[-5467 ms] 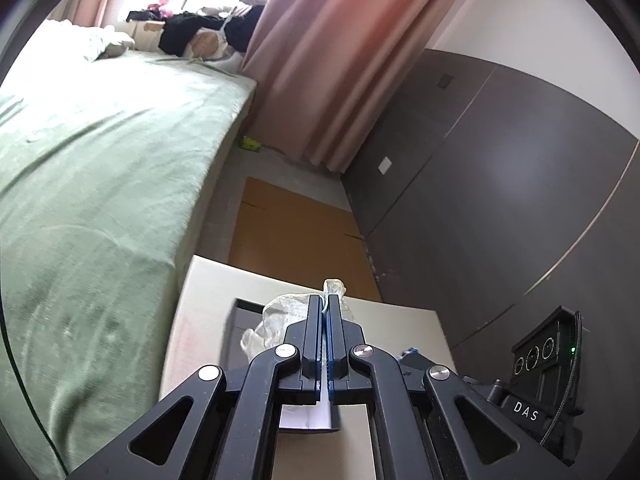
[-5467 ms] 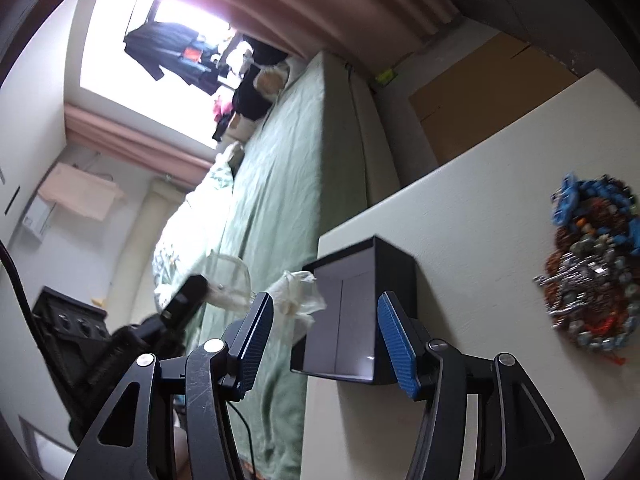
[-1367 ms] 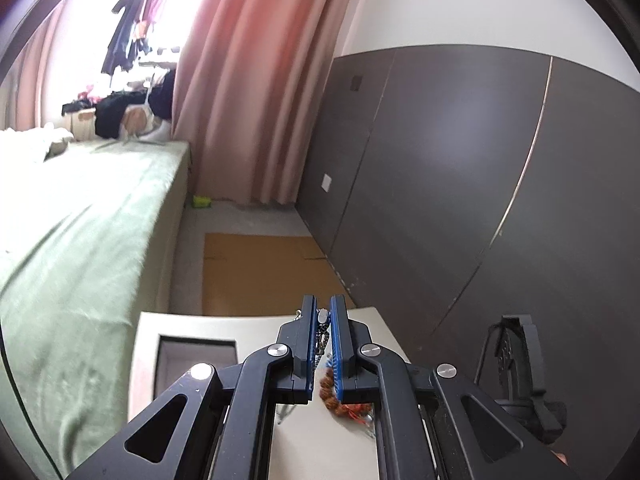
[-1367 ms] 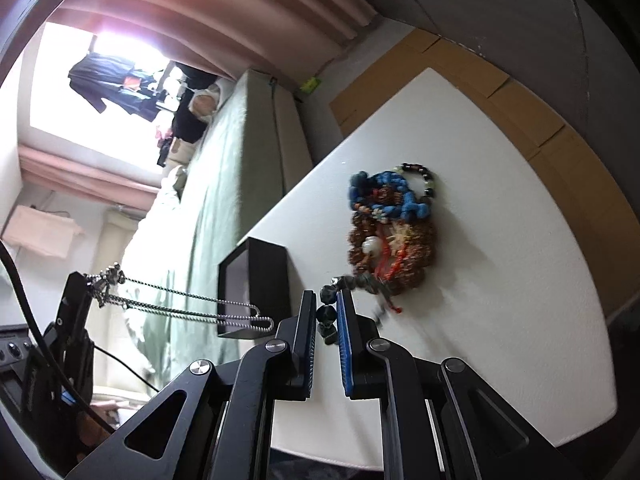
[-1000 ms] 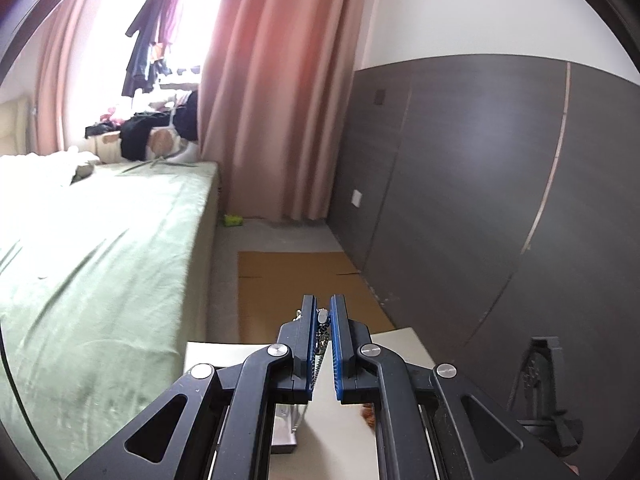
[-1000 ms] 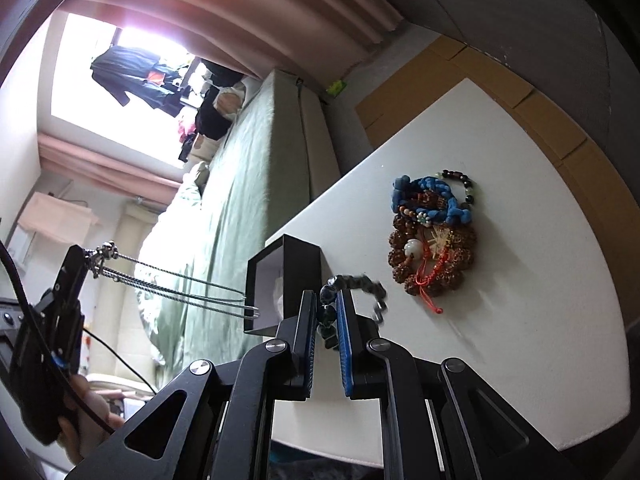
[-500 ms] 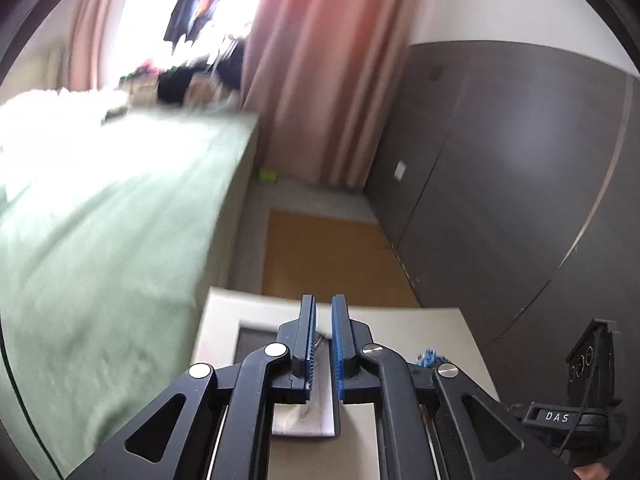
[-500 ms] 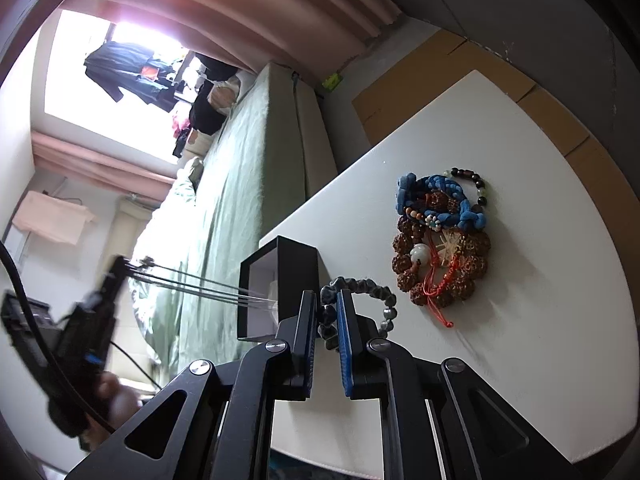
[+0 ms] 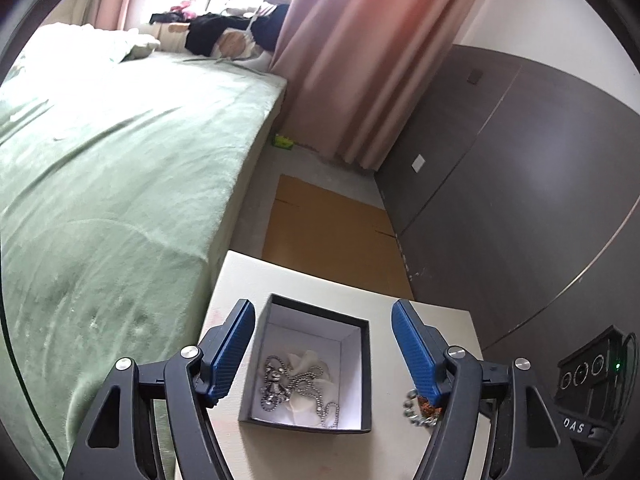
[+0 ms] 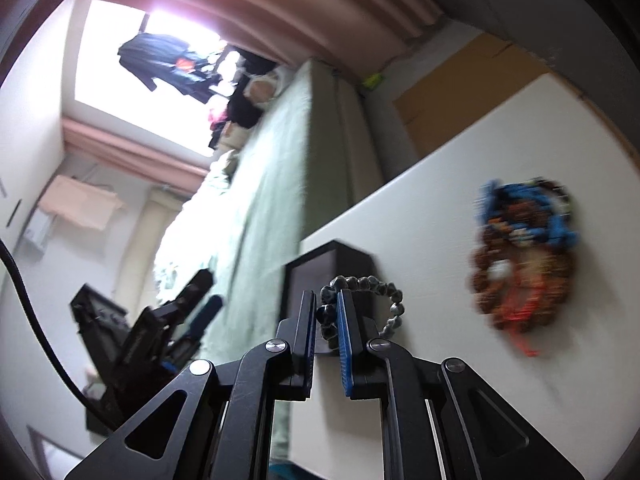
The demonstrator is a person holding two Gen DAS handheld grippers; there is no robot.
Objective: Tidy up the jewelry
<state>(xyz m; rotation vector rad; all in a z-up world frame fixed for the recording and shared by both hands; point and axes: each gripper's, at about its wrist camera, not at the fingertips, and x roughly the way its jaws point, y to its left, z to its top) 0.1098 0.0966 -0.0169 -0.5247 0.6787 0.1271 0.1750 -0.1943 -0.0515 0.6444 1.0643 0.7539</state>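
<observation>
A black jewelry box [image 9: 308, 368] with a white inside stands open on the white table [image 9: 400, 312]. A silver chain necklace [image 9: 298, 382] with a small pendant lies inside it on white tissue. My left gripper [image 9: 322, 354] is open and empty, its fingers either side of the box, above it. My right gripper [image 10: 326, 322] is shut on a dark grey bead bracelet [image 10: 366, 298], held in front of the box [image 10: 332, 276]. A pile of blue, brown and red bead jewelry [image 10: 524, 252] lies on the table to the right, blurred.
A bed with a green cover [image 9: 100, 168] runs along the table's left side. Brown cardboard [image 9: 332, 236] lies on the floor beyond the table. Dark wall panels [image 9: 520, 184] and pink curtains [image 9: 360, 60] stand behind. My left gripper also shows in the right wrist view [image 10: 176, 320].
My left gripper has opened and let the silver chain drop into the box. My right gripper has carried the dark bracelet closer to the box.
</observation>
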